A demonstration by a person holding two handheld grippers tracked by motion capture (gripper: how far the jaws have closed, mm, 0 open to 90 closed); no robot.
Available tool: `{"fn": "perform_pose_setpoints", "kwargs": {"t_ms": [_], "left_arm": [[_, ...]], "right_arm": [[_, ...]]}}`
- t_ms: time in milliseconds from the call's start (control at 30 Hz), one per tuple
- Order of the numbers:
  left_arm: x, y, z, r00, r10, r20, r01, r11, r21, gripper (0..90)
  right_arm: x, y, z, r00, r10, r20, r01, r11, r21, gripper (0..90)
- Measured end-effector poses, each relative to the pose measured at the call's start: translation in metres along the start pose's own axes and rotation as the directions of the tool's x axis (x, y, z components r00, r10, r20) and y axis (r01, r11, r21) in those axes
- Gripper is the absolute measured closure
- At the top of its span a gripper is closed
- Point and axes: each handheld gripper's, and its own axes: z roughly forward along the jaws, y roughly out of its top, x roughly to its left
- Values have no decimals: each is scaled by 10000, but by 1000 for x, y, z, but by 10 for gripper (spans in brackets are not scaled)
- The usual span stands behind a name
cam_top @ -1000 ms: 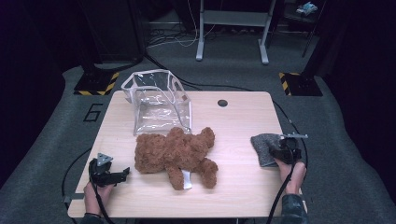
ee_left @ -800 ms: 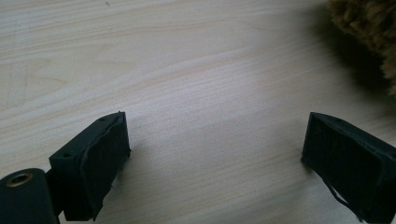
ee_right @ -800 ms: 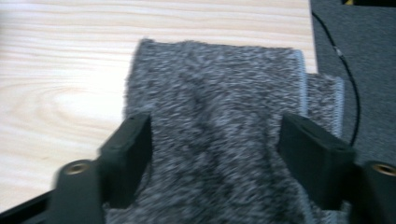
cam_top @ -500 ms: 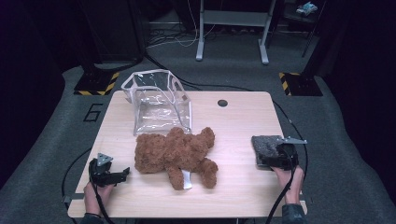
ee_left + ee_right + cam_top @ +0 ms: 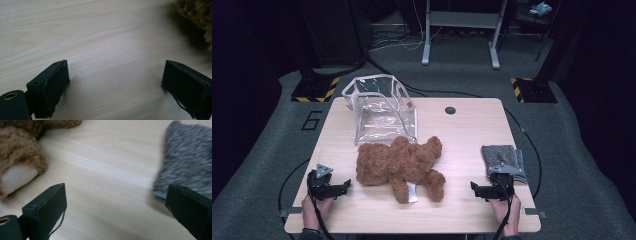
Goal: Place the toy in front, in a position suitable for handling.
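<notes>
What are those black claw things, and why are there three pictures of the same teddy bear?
A person sits at a wooden table and holds a grabbing tool in each hand. Each tool has two black jaws that can pinch, like tongs.

The big picture comes from a camera up high, looking down. There you see the left gripper and the right gripper, both near the table's front edge.

The other two pictures come from small cameras riding on the tools, looking out between the jaws. The left gripper view looks at bare wood with a bit of fur at the corner. The right gripper view looks at the bear's paw and a grey cloth.

On the table lie a brown teddy bear, a clear plastic bag behind it, and the grey cloth. Both grippers are open and hold nothing. The right one's jaws have just been opening, with nothing between them.
</notes>
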Motion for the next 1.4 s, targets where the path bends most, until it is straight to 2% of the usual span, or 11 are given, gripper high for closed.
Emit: {"fn": "perform_pose_setpoints", "kwargs": {"t_ms": [133,400,633,733,800,900,933,1067,1100,1233,1400], "left_arm": [[0,0,0,10000,9,21,-9,10000,-4,74],[1,0,0,9999,-57,96,56,10000,46,74],[1,0,-1,9999,-56,102,56,10000,67,74],[1,2,-4,9995,37,312,-49,9993,369,78],[1,3,-11,9972,-65,738,51,9998,191,77],[-2,6,-18,9959,34,902,-16,9998,-194,70],[-6,11,-25,9944,188,1038,-137,9986,-503,68],[-14,22,-36,9867,336,1589,-199,9960,-867,56],[-14,22,-36,9867,336,1589,-199,9960,-867,53],[-24,33,-43,9728,599,2237,-345,9927,-1157,46],[-35,44,-45,9600,859,2665,-514,9897,-1338,44]], "right_arm": [[10,-12,11,9998,-46,-208,51,9997,232,34],[18,-25,20,9997,-224,-120,227,9995,218,45],[23,-14,10,9992,-389,-122,389,9992,7,51],[28,-4,6,9989,-455,-149,452,9988,-181,55],[31,2,4,9982,-529,-266,521,9982,-302,60],[37,12,4,9974,-659,-302,647,9971,-389,62],[39,16,4,9967,-714,-387,695,9964,-482,63],[51,31,4,9937,-985,-534,944,9928,-739,68],[51,31,4,9937,-985,-534,944,9928,-739,68],[67,51,6,9883,-1314,-769,1245,9883,-882,72],[85,71,10,9806,-1713,-956,1612,9813,-1050,82]]}}
